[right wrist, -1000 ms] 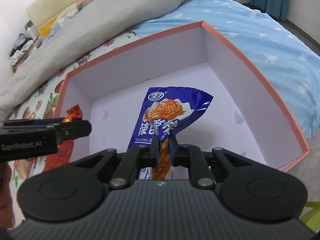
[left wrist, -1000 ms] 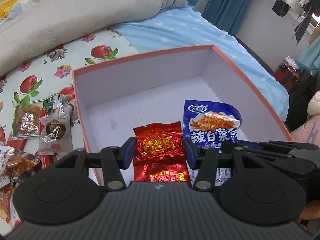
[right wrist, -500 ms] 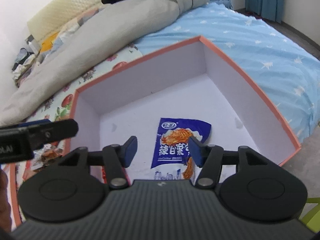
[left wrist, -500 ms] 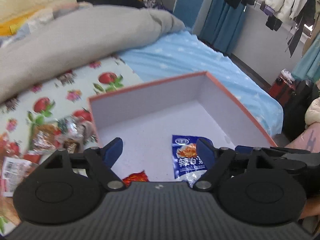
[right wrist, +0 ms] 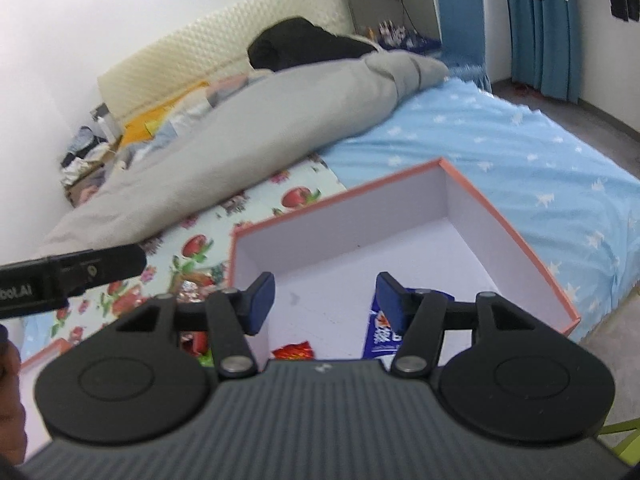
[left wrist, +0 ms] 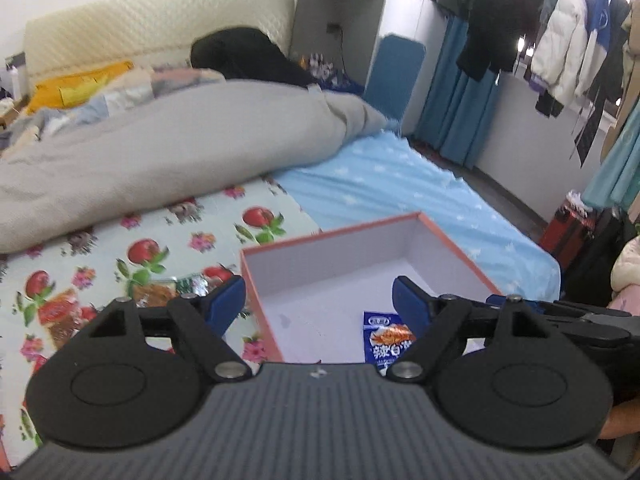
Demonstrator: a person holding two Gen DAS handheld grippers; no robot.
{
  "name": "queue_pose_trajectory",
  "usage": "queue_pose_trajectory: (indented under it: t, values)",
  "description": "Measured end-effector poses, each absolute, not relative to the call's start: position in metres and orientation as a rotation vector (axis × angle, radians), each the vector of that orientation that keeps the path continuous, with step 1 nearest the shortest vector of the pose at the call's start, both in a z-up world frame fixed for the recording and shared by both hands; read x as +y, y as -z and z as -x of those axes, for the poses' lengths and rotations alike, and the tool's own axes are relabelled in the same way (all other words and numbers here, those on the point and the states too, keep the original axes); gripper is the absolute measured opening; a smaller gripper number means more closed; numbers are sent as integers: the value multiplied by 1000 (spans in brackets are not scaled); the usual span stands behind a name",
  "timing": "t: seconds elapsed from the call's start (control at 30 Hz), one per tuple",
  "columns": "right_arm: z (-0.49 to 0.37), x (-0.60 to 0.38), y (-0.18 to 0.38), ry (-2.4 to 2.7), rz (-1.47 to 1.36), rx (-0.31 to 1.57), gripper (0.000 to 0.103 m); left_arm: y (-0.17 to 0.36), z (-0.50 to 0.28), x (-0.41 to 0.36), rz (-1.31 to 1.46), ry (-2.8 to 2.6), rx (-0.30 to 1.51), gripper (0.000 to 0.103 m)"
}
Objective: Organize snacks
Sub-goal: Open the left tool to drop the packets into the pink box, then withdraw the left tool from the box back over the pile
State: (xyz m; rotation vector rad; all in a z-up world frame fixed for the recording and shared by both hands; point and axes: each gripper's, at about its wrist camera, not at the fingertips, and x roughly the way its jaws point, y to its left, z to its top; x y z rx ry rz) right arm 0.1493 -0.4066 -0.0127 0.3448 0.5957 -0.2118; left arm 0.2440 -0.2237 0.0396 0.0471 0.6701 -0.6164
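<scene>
A shallow box with an orange rim (left wrist: 332,234) (right wrist: 504,212) and white inside lies on the bed. A blue snack packet (left wrist: 386,336) (right wrist: 380,338) rests flat on its floor. Beside it a red packet (right wrist: 294,351) peeks out, seen only in the right wrist view. My left gripper (left wrist: 318,306) hangs open above the box's near left part, nothing between its fingers. My right gripper (right wrist: 326,300) is open too and empty, above the box floor. Several loose snack packets (left wrist: 160,292) (right wrist: 196,282) lie on the fruit-print cloth left of the box.
A grey duvet (left wrist: 180,152) heaps across the back of the bed, with a black garment (left wrist: 248,54) behind it. Blue star sheet (left wrist: 400,188) runs right of the box to the bed edge. Blue curtains (left wrist: 456,120) and hung clothes (left wrist: 560,36) stand at the right.
Both grippers let go of their packets, opened and rose away from the box. The blue and red packets now lie on the box floor. Both views tilted up toward the headboard.
</scene>
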Motion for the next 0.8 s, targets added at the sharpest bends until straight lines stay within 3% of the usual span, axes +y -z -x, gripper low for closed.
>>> queue_pose_trajectory:
  t: [0.3,0.8]
  values:
    - [-119,-367,-18,170,-291,509,59,-75,-193,-171,-21,581,576,84]
    - [-93,-287,-18,43,-238,477,59,-78,-114,-73,-20,430,493,84]
